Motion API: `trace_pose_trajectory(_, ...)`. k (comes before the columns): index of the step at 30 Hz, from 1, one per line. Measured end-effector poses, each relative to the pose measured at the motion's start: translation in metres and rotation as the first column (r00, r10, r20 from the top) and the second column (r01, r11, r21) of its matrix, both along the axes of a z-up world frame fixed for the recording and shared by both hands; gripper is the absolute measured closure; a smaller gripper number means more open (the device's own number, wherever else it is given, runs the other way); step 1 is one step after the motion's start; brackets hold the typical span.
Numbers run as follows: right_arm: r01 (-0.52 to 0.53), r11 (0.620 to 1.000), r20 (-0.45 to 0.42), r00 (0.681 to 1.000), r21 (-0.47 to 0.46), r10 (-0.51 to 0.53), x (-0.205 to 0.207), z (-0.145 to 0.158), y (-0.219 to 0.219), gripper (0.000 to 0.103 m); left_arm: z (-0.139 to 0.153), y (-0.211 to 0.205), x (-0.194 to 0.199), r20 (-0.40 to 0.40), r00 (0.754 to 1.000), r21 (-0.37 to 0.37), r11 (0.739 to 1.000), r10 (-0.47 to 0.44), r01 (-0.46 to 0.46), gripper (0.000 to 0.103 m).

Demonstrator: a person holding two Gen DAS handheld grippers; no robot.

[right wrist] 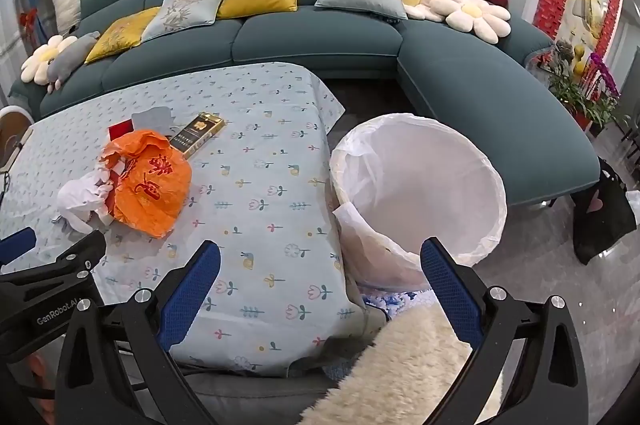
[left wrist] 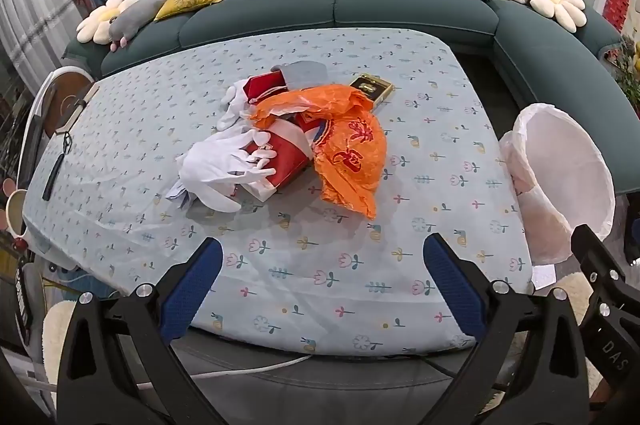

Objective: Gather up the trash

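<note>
A pile of trash lies mid-table: an orange plastic bag, white gloves, red paper boxes and a dark gold box. The bag and gold box also show in the right wrist view. A bin with a white liner stands on the floor right of the table; it also shows in the left wrist view. My left gripper is open and empty above the table's near edge. My right gripper is open and empty, between table corner and bin.
The table has a floral cloth. A teal sectional sofa with cushions and plush toys curves behind and to the right. A black remote lies at the table's left. A fluffy cream rug lies below.
</note>
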State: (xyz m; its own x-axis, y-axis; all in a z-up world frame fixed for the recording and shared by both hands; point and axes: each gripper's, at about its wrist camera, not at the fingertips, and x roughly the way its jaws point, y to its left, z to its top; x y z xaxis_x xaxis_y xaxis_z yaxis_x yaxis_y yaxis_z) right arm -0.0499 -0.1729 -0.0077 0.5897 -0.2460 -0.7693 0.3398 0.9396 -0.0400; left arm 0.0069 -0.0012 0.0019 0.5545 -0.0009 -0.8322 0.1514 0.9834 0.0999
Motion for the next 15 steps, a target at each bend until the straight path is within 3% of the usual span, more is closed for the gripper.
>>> trace_pose_trajectory(14,-0.016,1.000,-0.015,1.000,-0.002,0.016,0.0046,-0.0044,0.0069,0.007,-0.0039,0.0063,0.0034,-0.009,1.000,0.002,1.000,0.021,-0.021,0.007)
trace_pose_trajectory(15,-0.015,1.000,0.013,1.000,0.000,0.015,0.0039,-0.0044,0.0068,0.007,-0.0036,0.0062,0.0031,-0.010,1.000,0.002,1.000,0.020,-0.020,0.007)
